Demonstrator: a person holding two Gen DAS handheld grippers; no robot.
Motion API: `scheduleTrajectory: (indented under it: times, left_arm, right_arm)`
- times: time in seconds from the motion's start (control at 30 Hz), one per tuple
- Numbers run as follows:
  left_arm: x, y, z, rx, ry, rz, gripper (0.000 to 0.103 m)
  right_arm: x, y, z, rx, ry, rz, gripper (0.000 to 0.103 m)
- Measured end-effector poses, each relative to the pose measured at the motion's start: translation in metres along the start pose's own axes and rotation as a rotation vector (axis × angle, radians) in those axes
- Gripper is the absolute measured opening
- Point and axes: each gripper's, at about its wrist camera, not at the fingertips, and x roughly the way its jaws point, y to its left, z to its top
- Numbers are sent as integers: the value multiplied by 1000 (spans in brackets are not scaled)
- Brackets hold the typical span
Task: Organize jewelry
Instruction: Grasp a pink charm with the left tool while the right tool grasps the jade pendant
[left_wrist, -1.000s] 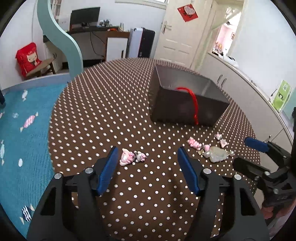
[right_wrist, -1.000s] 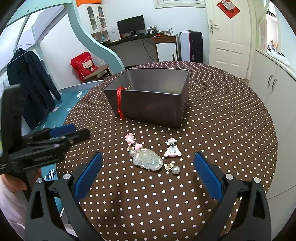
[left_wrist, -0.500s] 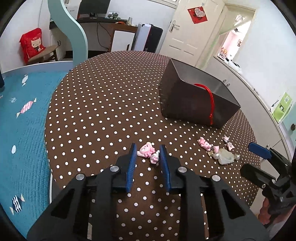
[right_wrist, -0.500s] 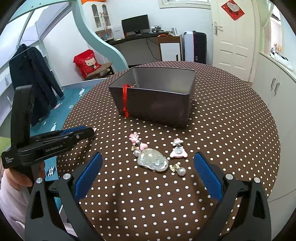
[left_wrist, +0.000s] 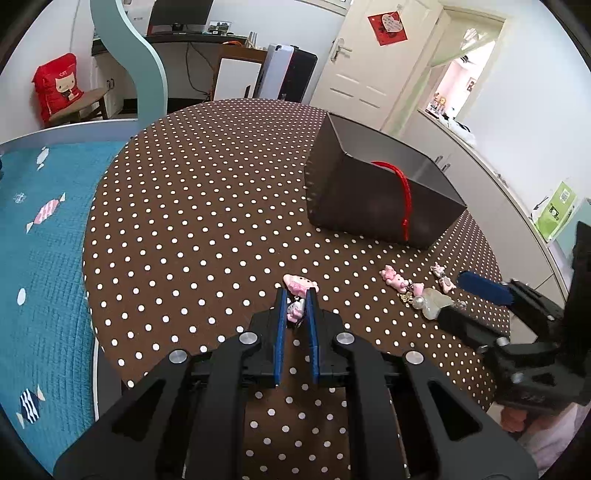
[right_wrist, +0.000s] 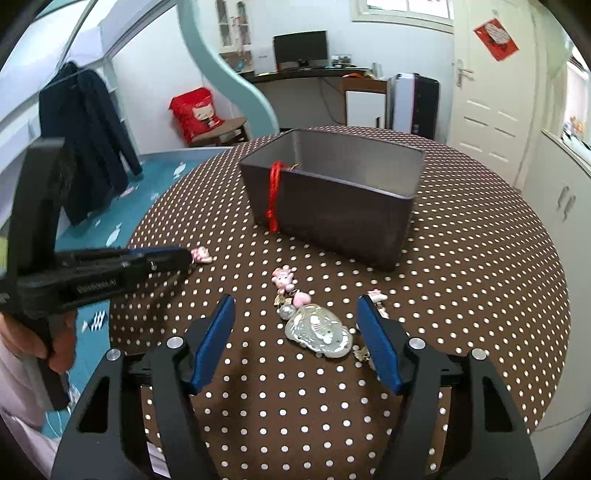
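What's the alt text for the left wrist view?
The left gripper is shut on a pink charm over a round brown polka-dot table. A dark box with a red cord stands beyond, and more charms lie to the right near the right gripper.

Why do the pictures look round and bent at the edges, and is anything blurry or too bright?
Both views are fisheye: black corners, walls bowing. In the left wrist view the doorway glares white, and the left gripper pinching the pink charm stays sharp. In the right wrist view the window is overexposed and the pale pendant shows glints.
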Motion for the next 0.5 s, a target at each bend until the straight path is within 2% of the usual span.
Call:
scheduleTrajectory:
  times: [0.1,0.17,0.23,0.5]
  left_arm:
    - [-4,-3,2,5,-11,-8,10]
    - [-7,-3,3,6,-17,-9,10]
    - [-10,-3,4,1,-21,-16,10]
    - [-10,-6,5,2,-18,-32,10]
  right_arm:
    - [12,2,-6,-41,27,-8,55]
    - [18,0,-10,-50,43,-46,38]
    - [17,-3,-11,-47,47,-33,29]
    - [17,-9,-12,-15,58,-17,27]
